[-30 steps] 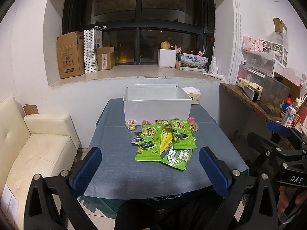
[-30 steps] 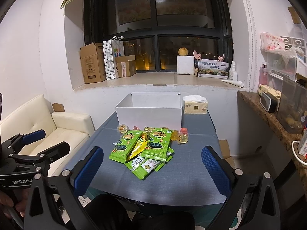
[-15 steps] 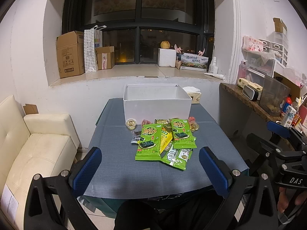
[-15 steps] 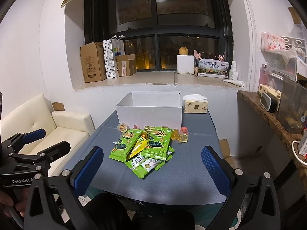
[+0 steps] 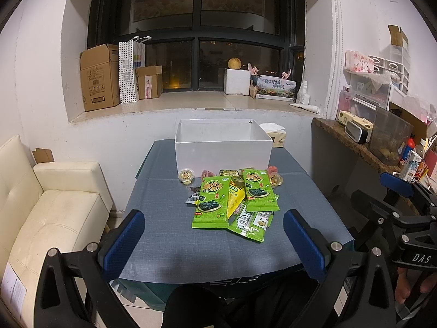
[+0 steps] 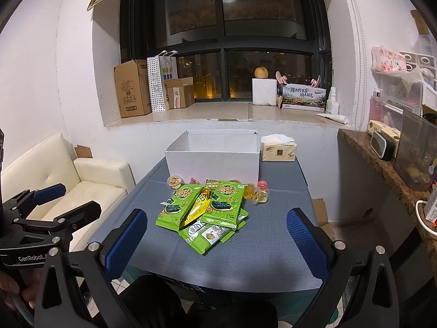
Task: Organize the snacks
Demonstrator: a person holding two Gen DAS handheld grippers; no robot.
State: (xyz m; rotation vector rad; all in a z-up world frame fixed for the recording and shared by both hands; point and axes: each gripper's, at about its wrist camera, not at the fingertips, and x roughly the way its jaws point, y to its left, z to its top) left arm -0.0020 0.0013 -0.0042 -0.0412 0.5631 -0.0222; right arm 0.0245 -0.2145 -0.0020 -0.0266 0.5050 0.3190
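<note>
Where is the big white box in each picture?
Left wrist view: the white box sits at the middle, at the far end of the table, behind the snack pile.
Right wrist view: the white box is just left of the middle, again behind the snacks.
Shared landmark: the tissue pack stands just right of the box in both.

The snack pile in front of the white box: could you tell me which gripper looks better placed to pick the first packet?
Neither clearly. The left gripper and right gripper both hang open short of the snack pile, which sits about centred between each one's jaws. The left-hand green packet probably suits the left.
</note>
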